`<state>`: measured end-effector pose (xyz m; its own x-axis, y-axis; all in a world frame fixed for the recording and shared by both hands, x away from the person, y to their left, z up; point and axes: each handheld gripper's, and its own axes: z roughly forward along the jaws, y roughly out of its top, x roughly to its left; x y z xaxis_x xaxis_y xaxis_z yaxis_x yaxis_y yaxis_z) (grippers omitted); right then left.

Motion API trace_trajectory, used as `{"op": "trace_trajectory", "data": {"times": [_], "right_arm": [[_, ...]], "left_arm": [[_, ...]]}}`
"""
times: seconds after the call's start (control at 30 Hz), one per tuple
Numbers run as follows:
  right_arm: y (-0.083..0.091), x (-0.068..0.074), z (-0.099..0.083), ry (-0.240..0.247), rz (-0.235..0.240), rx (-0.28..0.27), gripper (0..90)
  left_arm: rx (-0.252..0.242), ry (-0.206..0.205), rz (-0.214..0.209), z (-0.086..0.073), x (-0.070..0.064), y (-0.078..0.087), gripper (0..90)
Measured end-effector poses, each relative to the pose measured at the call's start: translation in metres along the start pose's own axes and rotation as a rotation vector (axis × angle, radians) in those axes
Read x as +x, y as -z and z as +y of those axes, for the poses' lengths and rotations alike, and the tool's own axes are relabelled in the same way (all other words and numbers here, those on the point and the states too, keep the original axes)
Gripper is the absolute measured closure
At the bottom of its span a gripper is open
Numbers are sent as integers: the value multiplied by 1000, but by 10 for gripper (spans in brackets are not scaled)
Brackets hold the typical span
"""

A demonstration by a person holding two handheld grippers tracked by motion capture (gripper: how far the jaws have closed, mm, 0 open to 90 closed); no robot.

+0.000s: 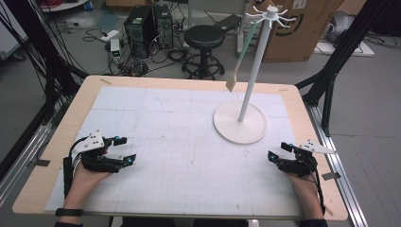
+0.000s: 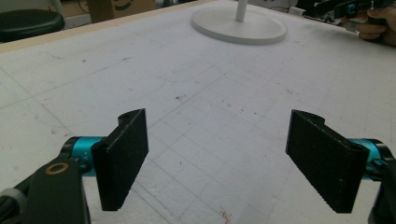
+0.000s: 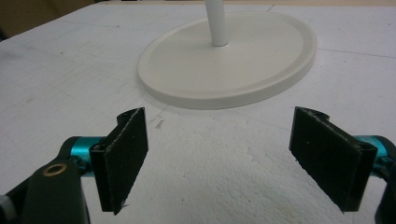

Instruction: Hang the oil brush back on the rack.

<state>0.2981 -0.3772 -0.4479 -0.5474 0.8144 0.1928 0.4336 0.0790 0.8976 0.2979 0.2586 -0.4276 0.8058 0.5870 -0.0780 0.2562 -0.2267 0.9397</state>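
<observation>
A white stand (image 1: 239,122) with a round base, a tall pole and hooks at the top rises on the right half of the table. From one hook hangs a spatula (image 1: 239,60) with a pale green handle and a tan blade. My left gripper (image 1: 125,149) rests at the front left of the table, open and empty. My right gripper (image 1: 279,150) rests at the front right, just short of the stand's base (image 3: 224,65), open and empty. The left gripper view has my left gripper (image 2: 217,161) wide open over the white mat, with the base (image 2: 239,27) far ahead.
A white gridded mat (image 1: 179,142) covers the wooden table (image 1: 80,101). Beyond the far edge are a black stool (image 1: 204,38), computer towers (image 1: 146,28), cables and a cardboard box (image 1: 298,28). Black frame legs stand at both sides.
</observation>
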Motion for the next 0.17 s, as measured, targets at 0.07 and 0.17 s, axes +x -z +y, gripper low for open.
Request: {"op": "trace_trajectory", "data": {"times": [0.07, 0.17], "right_arm": [[0, 0, 0, -1, 1, 0, 190], [0, 0, 0, 1, 0, -1, 190]], "left_arm": [[4, 0, 4, 0, 0, 0, 217], [7, -4, 2, -1, 1, 0, 217]]}}
